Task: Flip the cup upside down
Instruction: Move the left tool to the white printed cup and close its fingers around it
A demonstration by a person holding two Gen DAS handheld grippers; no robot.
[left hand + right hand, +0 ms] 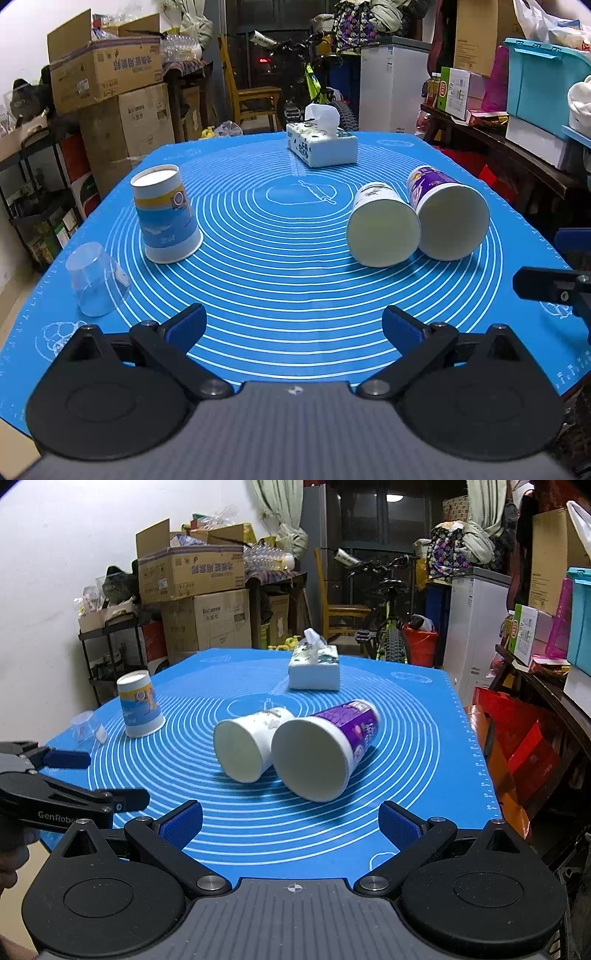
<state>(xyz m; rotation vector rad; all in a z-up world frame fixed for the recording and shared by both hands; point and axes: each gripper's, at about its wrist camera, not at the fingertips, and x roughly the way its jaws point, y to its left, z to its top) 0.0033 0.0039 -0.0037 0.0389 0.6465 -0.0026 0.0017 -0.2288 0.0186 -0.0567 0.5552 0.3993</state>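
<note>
Two paper cups lie on their sides, touching, mouths toward me: a white cup point(382, 229) point(247, 747) and a purple cup point(448, 218) point(325, 749) to its right. A blue-and-yellow cup point(164, 214) point(139, 709) stands upside down at the left. A clear plastic cup point(96, 280) point(86, 729) stands upside down near the left edge. My left gripper point(293, 326) is open and empty, near the front edge. My right gripper point(291, 825) is open and empty, just short of the lying cups.
A tissue box point(321, 142) point(314, 668) sits at the back of the blue mat point(280, 280) point(406, 738). The left gripper also shows in the right wrist view point(70, 775), the right gripper's finger in the left wrist view point(554, 288). Boxes, shelves and a bicycle surround the table.
</note>
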